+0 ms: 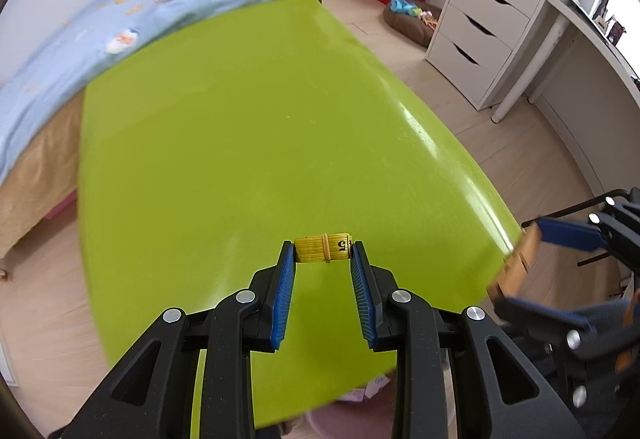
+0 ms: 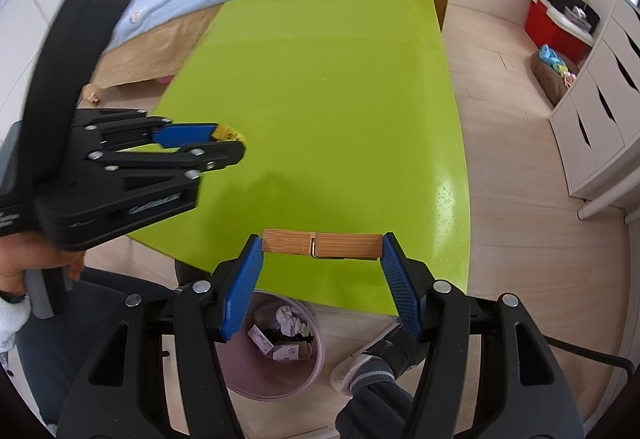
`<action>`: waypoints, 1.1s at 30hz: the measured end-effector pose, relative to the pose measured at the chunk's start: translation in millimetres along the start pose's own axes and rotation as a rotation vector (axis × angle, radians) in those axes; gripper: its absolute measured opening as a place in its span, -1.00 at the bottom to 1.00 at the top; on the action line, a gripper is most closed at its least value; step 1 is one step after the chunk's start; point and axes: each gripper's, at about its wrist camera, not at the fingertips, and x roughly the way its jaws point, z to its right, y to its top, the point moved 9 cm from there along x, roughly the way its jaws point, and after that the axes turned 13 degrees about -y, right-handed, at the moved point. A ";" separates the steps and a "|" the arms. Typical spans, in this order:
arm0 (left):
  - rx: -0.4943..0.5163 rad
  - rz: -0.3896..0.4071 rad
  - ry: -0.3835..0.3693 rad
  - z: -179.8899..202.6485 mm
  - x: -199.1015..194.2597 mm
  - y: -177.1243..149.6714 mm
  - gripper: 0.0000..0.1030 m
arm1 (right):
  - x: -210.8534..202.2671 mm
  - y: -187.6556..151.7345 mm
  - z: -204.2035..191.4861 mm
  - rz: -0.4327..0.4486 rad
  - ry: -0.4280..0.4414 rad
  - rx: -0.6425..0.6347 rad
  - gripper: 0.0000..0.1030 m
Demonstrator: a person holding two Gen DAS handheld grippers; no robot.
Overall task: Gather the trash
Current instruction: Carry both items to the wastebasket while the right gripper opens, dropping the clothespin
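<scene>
Left claw (image 1: 323, 249) clamping rolled yellow tape measure (image 1: 322, 249) above green tabletop (image 1: 248, 119). Right claw (image 2: 322, 245) gripping wooden clothespin (image 2: 322, 245) lengthwise, long axis left-right, hovering over near tabletop edge; pink trash bin (image 2: 276, 383) lying directly below, nearer right claw.

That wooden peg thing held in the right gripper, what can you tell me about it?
The wooden clothespin looks like pale bamboo or wood with fine lengthwise grooves, made of two parts joined near the middle by a thin metal spring. It lies crosswise and about level, pinched end to end between the blue ribbed pads of the right gripper. It hangs in the air over the near edge of the green table, touching only the pads. A pink bin with paper scraps stands on the floor below.
</scene>
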 end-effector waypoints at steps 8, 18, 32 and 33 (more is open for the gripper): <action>-0.018 0.064 0.006 14.9 -47.8 -43.4 -0.45 | -31.1 -15.5 -20.2 0.050 0.019 -0.040 0.17; -0.036 0.108 -0.016 39.2 -88.1 -106.0 -0.45 | -68.5 -62.2 -44.2 0.089 0.041 -0.077 0.17; -0.064 0.109 -0.042 53.5 -99.6 -160.4 -0.45 | -84.1 -118.5 -64.2 0.063 0.079 -0.108 0.17; -0.066 0.107 -0.042 53.5 -99.9 -163.0 -0.45 | -83.3 -120.2 -66.7 0.059 0.086 -0.113 0.17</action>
